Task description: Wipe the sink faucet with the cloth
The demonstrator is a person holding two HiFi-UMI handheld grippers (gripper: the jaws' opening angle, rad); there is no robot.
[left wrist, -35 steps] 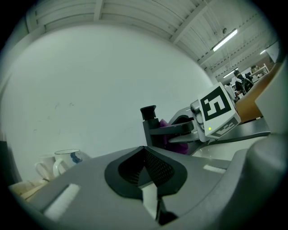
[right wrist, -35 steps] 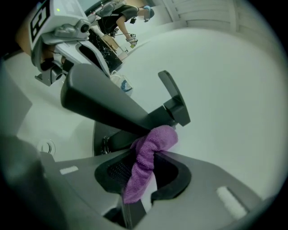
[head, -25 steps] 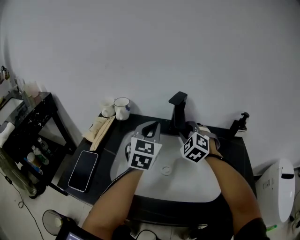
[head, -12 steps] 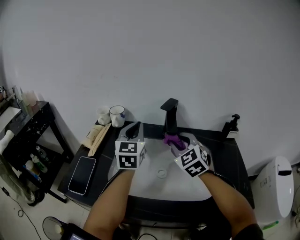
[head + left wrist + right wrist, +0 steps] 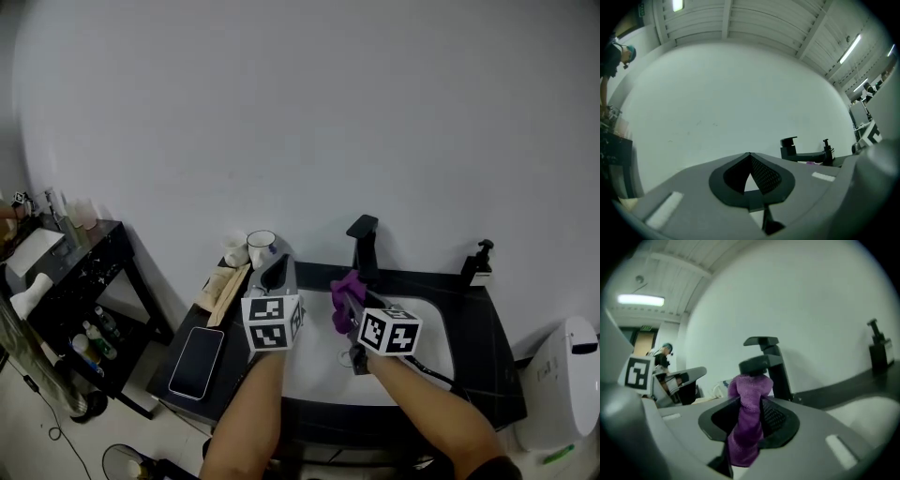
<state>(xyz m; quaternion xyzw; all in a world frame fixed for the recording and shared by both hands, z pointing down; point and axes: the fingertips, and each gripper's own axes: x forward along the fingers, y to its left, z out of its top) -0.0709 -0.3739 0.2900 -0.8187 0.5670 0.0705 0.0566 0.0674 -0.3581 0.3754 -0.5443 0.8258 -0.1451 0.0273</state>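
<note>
A black faucet (image 5: 363, 246) stands at the back of the white sink (image 5: 431, 347); it also shows in the right gripper view (image 5: 765, 363) and the left gripper view (image 5: 789, 147). My right gripper (image 5: 349, 302) is shut on a purple cloth (image 5: 344, 298), bunched between its jaws (image 5: 747, 420), held above the basin in front of the faucet, apart from it. My left gripper (image 5: 275, 272) hovers over the sink's left rim, jaws shut with nothing between them (image 5: 751, 172).
A phone (image 5: 195, 362) lies on the black counter at the left. White mugs (image 5: 261, 248) and wooden sticks (image 5: 225, 286) sit at the back left. A soap dispenser (image 5: 479, 262) stands at the back right. A black shelf unit (image 5: 84, 300) is further left.
Both grippers have pulled back from the faucet and risen. The right gripper now shows the purple cloth lifted in its jaws. The head view has shifted back.
</note>
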